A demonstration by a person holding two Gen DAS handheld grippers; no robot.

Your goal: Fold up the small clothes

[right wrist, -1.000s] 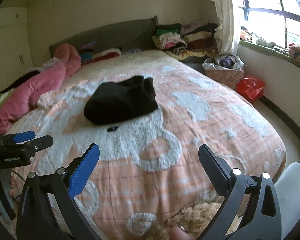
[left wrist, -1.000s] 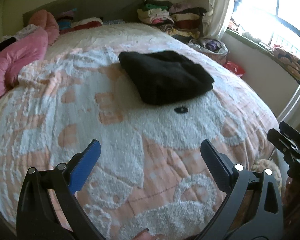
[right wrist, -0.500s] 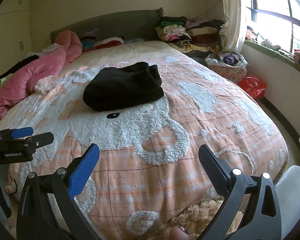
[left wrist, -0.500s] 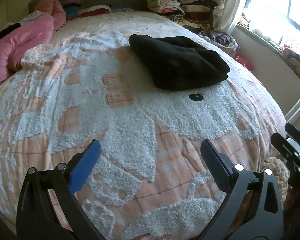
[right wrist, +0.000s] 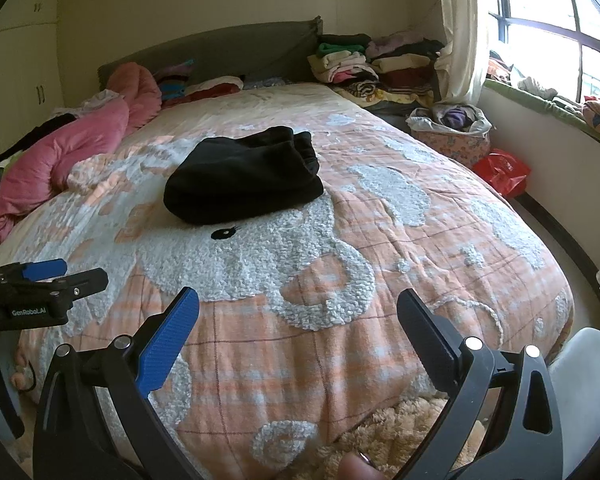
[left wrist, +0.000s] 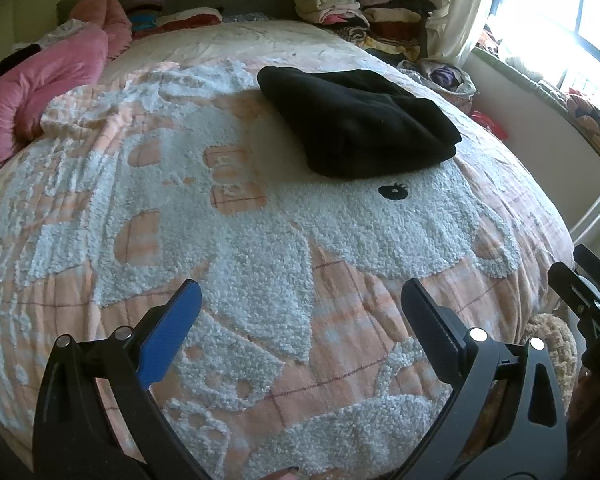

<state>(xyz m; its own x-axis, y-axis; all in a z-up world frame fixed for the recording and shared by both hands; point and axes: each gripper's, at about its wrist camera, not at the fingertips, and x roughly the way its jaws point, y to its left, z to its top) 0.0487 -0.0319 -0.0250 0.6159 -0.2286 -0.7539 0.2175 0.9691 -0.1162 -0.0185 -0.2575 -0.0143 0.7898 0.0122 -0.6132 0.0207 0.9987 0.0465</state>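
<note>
Bedroom light comes from the big window at the right and falls on a bed with a peach blanket (left wrist: 260, 240) that has white fluffy cartoon shapes. On the middle of this blanket lies the black garment (left wrist: 356, 128), a thick soft piece already doubled over into a compact bundle, with one side rounded and the other side showing stacked edges. It lies alone on a free part of the bed, which I think gives room to work on it from both sides.

Both tools hang over the near end of the bed, well apart from the garment. The left gripper (left wrist: 300, 312) has its jaws spread wide and nothing is between them; the right gripper (right wrist: 298, 316) is the same, wide and empty. I judge they are either approaching it or finished with it; the pictures do not tell which.

Farther away, a pink quilt (right wrist: 60, 156) is pushed to the left side and folded clothes (right wrist: 356, 64) are piled by the headboard, perhaps the finished ones. A basket (right wrist: 452, 136) stands on the floor beside the bed.

How many layers the garment has, and what kind of clothing it is, cannot be seen. Of the person only a fingertip (right wrist: 356, 466) shows at the bottom edge.
</note>
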